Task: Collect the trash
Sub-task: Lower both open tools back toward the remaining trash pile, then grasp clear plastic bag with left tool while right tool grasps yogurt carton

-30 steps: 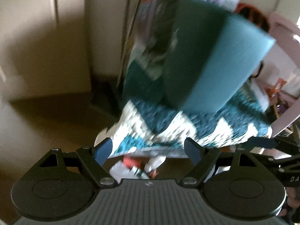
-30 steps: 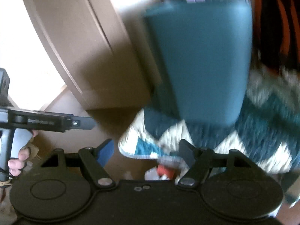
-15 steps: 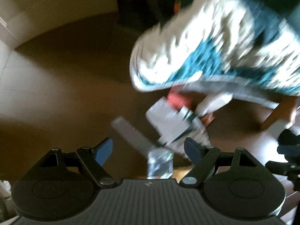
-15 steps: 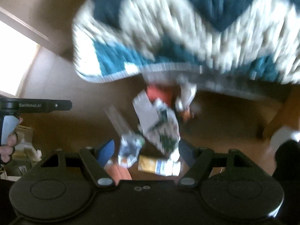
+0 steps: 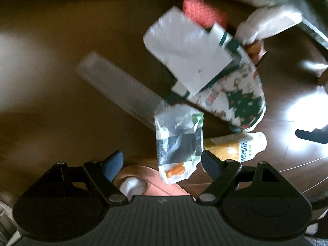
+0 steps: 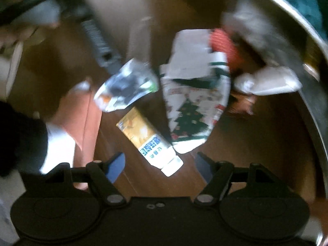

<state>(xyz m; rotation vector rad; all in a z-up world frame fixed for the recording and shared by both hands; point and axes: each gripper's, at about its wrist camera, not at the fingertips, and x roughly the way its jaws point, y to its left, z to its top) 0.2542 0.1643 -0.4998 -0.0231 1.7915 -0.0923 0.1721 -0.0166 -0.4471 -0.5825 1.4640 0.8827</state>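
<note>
Trash lies scattered on a brown wooden floor. A crumpled clear plastic bag (image 5: 179, 141) (image 6: 127, 88) lies just ahead of my left gripper (image 5: 163, 164), which points down at it, open and empty. A yellow bottle with a white cap (image 5: 235, 147) (image 6: 150, 141) lies between the tips of my right gripper (image 6: 160, 165), also open and empty. A Christmas-tree paper bag (image 5: 231, 96) (image 6: 192, 110) with a white sheet (image 5: 184, 49) on it, a red net (image 5: 203, 13) (image 6: 222, 45) and crumpled white paper (image 5: 266, 24) (image 6: 266, 81) lie beyond.
A long clear plastic strip (image 5: 121, 88) stretches left of the pile. A person's bare foot (image 5: 143, 182) (image 6: 82, 110) stands on the floor under my left gripper. A grey furniture edge (image 6: 297, 47) curves along the right. The other gripper's body (image 6: 98, 39) shows at upper left.
Both grippers dropped and tipped from facing a teal box and patterned quilt to pointing down at the floor trash, which now looks much closer. Their jaws stayed wide.
</note>
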